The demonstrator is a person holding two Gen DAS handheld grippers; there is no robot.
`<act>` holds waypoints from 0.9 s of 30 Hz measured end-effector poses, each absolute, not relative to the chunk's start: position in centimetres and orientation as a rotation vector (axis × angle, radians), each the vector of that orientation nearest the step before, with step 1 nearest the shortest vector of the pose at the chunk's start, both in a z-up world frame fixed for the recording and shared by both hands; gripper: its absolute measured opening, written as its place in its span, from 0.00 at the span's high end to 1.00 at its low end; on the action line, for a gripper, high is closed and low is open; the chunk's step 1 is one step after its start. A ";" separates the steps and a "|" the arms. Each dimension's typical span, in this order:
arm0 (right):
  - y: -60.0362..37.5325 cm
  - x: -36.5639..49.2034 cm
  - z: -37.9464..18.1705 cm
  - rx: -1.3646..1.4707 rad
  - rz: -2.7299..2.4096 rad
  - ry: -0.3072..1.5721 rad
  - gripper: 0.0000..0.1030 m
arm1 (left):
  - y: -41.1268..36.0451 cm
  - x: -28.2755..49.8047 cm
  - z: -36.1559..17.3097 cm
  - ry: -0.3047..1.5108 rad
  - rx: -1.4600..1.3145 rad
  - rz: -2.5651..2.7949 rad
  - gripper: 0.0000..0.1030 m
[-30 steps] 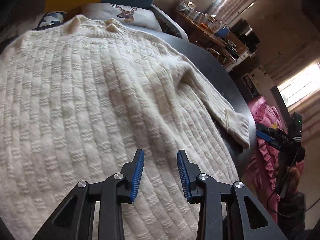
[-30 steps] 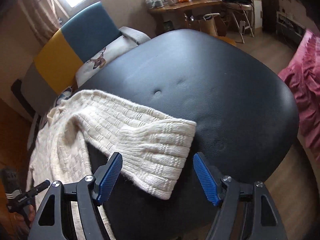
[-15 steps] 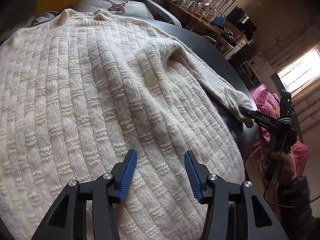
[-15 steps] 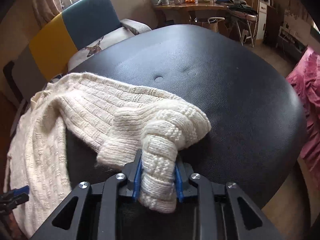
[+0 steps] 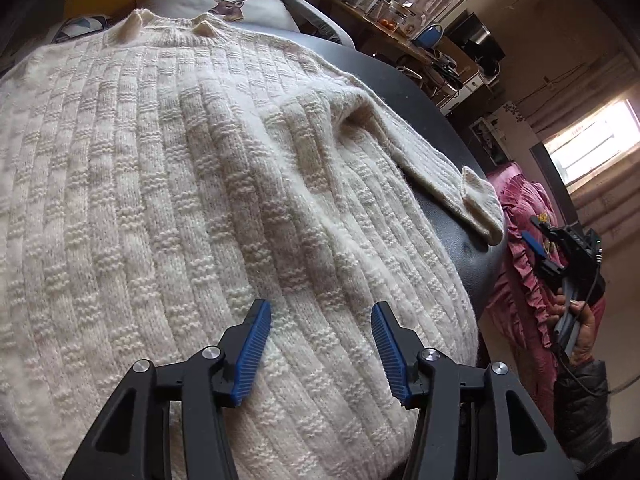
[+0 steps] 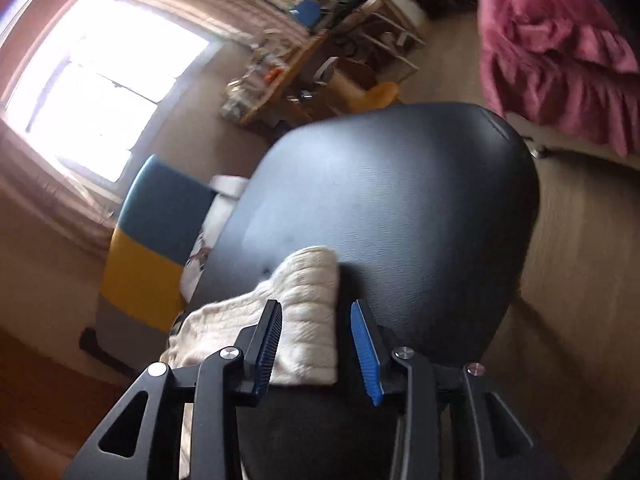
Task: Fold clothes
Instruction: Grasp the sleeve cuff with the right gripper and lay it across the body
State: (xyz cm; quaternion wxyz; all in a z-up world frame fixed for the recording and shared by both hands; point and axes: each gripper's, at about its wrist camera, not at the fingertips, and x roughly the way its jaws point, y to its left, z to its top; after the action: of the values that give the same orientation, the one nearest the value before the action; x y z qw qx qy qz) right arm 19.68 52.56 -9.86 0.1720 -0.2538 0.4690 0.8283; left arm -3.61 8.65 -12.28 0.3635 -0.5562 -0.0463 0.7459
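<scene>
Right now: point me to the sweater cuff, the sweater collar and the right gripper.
sweater cuff (image 6: pixel 308 316): right wrist view, ribbed end lying on the black seat.
sweater collar (image 5: pixel 172 26): left wrist view, ribbed neck band at the far edge.
right gripper (image 6: pixel 316 350): right wrist view, gap between its blue pads.

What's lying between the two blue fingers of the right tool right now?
In the right wrist view, the cream sweater's ribbed cuff lies in the gap of the open right tool, resting on the black cushion; neither finger visibly presses it.

One sweater (image 5: pixel 200 184), one table (image 6: pixel 420 200), two grippers (image 5: pixel 320 344).
</scene>
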 end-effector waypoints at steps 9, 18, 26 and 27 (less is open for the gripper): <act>41.2 7.2 -11.1 -1.257 2.635 0.874 0.64 | 8.9 -3.6 -12.4 -0.105 -1.429 1.927 0.43; 52.5 15.8 -11.5 -0.693 2.221 1.253 0.65 | 8.4 -4.1 -12.2 -0.168 -1.445 1.907 0.43; 49.7 14.4 -8.4 -0.948 2.366 0.967 0.62 | 13.1 -8.1 -8.1 -0.060 -1.336 1.903 0.45; 49.2 13.1 -8.4 -0.993 2.363 0.894 0.62 | 14.2 -8.8 -7.6 -0.033 -1.320 1.907 0.45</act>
State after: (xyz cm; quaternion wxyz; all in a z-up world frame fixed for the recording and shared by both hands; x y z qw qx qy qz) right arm 13.14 49.17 -8.43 0.2121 -0.3574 0.3218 0.8507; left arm -8.84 14.17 -7.65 0.3995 -0.5217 -0.0130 0.7537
